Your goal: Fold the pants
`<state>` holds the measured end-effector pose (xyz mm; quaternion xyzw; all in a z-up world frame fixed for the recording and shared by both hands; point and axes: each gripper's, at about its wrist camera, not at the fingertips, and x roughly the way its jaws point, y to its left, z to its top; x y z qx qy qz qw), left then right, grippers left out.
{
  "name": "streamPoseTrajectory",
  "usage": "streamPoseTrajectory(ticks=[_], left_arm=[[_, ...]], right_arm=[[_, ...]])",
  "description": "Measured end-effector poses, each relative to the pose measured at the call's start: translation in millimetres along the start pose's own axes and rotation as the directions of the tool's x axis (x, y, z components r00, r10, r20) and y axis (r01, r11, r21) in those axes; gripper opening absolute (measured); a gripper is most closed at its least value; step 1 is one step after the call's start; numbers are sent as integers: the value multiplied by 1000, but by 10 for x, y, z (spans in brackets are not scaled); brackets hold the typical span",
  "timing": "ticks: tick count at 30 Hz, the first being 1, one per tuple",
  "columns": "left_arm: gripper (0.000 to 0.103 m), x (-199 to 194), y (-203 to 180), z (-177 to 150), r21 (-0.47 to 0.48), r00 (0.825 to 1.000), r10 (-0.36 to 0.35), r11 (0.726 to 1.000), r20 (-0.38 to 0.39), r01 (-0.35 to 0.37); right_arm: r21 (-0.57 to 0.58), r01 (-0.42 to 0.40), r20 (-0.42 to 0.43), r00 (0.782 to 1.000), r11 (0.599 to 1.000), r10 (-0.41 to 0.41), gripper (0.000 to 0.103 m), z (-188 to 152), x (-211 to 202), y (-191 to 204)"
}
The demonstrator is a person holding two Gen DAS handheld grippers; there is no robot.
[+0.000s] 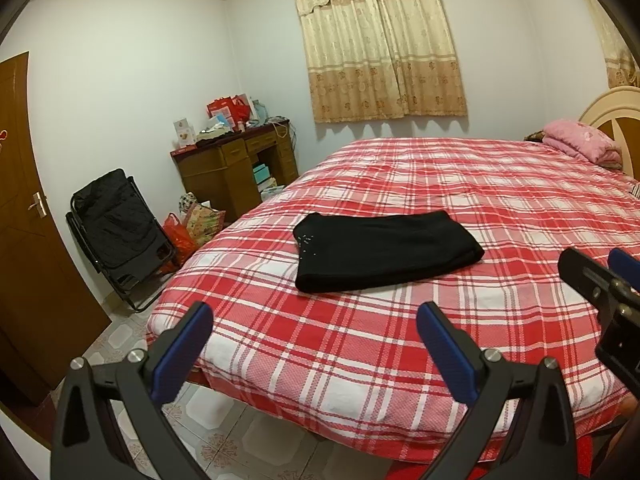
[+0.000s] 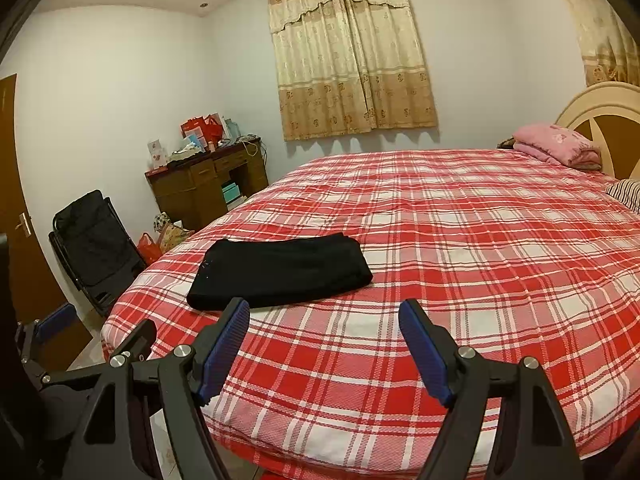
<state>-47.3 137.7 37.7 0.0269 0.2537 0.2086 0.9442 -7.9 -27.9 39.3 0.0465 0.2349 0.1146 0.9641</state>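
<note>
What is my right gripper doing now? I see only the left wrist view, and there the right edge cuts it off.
Observer: The right gripper is open, and only the plaid bedspread shows between its jaws.
Operator: Where are the pants from its side?
Observer: In the right wrist view the black pants lie folded ahead and to the left of it, not between the jaws.
Operator: Which things lie near the headboard?
Observer: A striped pillow, only a sliver in your view, lies on the bed below the folded pink blanket.
</note>
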Motion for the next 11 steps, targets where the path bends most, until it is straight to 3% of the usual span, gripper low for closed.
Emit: streamPoseTrajectory(ticks=[5,11], left_arm=[[103,-38,-1,-3,-1,1000,-11,1000,27,11],[103,2,-11,8,-4,1000,-22,1000,4,22]], right_arm=[[-1,-3,-5,1000,1000,3,78,8,2,-16],[-1,0,-9,1000,1000,0,78,11,5,-24]])
